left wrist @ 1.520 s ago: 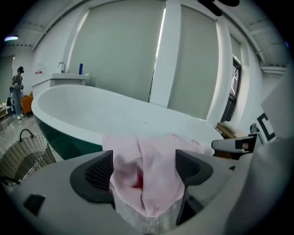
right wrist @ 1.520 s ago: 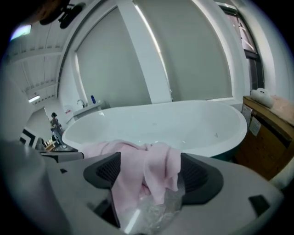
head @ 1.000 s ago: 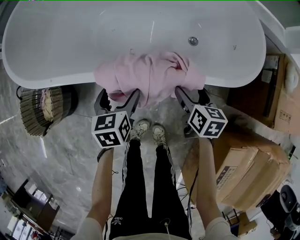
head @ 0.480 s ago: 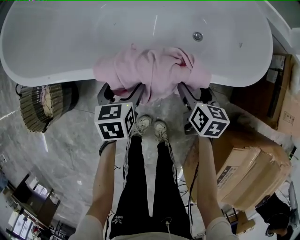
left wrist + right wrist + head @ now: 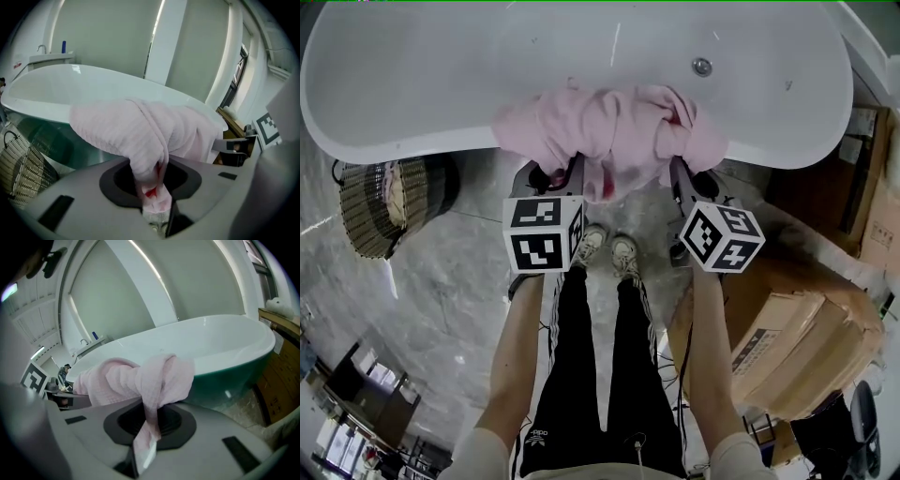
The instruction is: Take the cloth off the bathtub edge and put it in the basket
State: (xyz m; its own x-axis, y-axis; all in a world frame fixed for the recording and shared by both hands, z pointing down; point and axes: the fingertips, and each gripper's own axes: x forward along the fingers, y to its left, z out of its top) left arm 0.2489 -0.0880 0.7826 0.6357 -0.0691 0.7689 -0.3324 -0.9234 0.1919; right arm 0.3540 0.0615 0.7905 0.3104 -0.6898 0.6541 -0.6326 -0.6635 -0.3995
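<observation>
the pink cloth (image 5: 609,131) lies bunched over the near edge of the white bathtub (image 5: 431,84), about midway along that edge. part of it rests on the rim and part hangs down the tub's outer side.

the left gripper (image 5: 551,176) has just been closing its jaws. they now stand narrow, pinched on a fold at the cloth's left end. in the left gripper view the fabric is squeezed between the 2 jaws, and a thin tail of it runs down past them.

the right gripper (image 5: 682,178) has likewise just been closing. its jaws are drawn in tight on a twisted strip at the cloth's right end, seen in the right gripper view as a narrow band caught between them.

both grippers point down toward the tub's edge, 1 at each end of the cloth.

the woven basket (image 5: 380,206) stands on the marble floor (image 5: 450,309) just outside the tub's left end, well apart from the cloth. cardboard boxes (image 5: 797,347) sit on the floor at the right.
</observation>
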